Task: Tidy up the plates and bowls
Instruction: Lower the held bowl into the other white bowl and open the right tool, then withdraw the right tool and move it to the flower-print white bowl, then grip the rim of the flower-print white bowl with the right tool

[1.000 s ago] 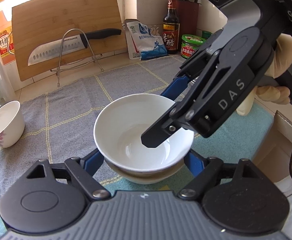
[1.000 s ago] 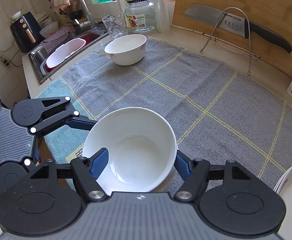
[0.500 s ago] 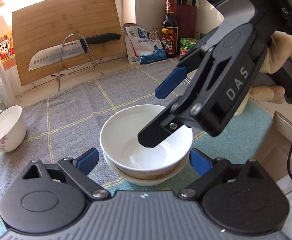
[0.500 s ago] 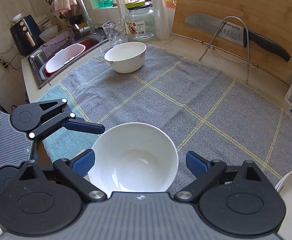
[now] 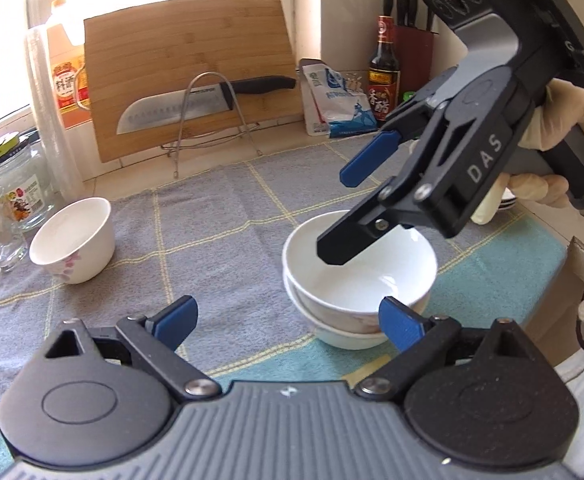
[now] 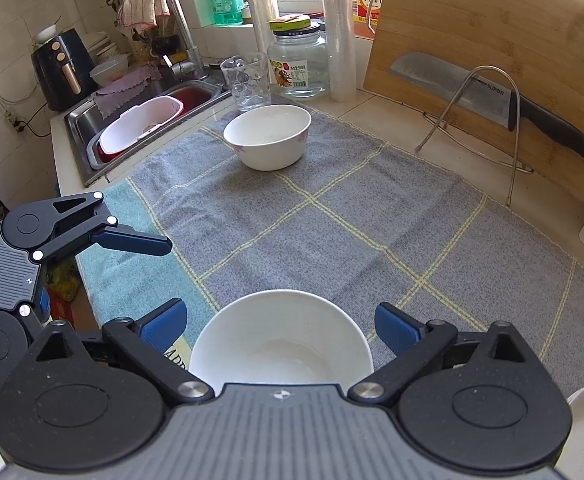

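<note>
We held the left gripper (image 5: 288, 320) just short of the stacked bowls (image 5: 357, 276), its blue fingers (image 5: 174, 320) spread wide and gripping nothing; the right-hand pad sat close beside the stack's near rim, and contact could not be confirmed. The stack consisted of one white bowl nested in another and stood on the grey checked cloth (image 5: 212, 216) near its teal edge. The right gripper (image 6: 280, 322) hung above the same stack (image 6: 280, 340), its jaws opening at that moment, both pads clear of the rim with the bowl between them. A third single bowl (image 6: 270, 136) stood at the far left of the cloth, well apart from the stack and just beside a glass (image 6: 248, 80). A knife (image 6: 491, 100) rested on a wire rack against the cutting board (image 6: 491, 28).
</note>
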`<state>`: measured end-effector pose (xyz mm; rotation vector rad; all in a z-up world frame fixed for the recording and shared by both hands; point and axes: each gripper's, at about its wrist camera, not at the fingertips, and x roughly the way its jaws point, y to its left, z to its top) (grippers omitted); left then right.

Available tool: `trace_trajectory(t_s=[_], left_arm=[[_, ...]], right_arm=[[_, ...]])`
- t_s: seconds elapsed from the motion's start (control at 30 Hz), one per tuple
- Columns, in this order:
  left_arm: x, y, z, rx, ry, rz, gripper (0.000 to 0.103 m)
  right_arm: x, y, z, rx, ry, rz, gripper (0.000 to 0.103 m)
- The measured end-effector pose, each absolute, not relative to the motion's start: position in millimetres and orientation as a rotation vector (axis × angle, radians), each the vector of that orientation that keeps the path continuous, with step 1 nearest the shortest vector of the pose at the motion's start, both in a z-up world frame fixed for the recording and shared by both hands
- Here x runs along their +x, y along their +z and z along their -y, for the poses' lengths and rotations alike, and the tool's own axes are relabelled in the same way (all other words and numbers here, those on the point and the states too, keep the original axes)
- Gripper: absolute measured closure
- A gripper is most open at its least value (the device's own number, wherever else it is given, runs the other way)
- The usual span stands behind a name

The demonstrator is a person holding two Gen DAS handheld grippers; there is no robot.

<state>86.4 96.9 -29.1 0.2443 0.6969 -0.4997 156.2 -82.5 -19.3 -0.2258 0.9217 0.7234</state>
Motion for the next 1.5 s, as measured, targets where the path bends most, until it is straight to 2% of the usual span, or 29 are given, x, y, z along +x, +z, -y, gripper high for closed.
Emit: trace_trajectory(t_s=[0.77, 1.5], left_arm=[[142, -45, -212, 0.171, -0.271, -0.67, 0.006], [233, -77, -228, 0.138, -0.27, -0.658, 0.006]], right_arm=[[216, -14, -25, -0.382, 0.722, -0.889, 0.0], [322, -38, -77, -0.337, 0.726, -0.926, 0.0]])
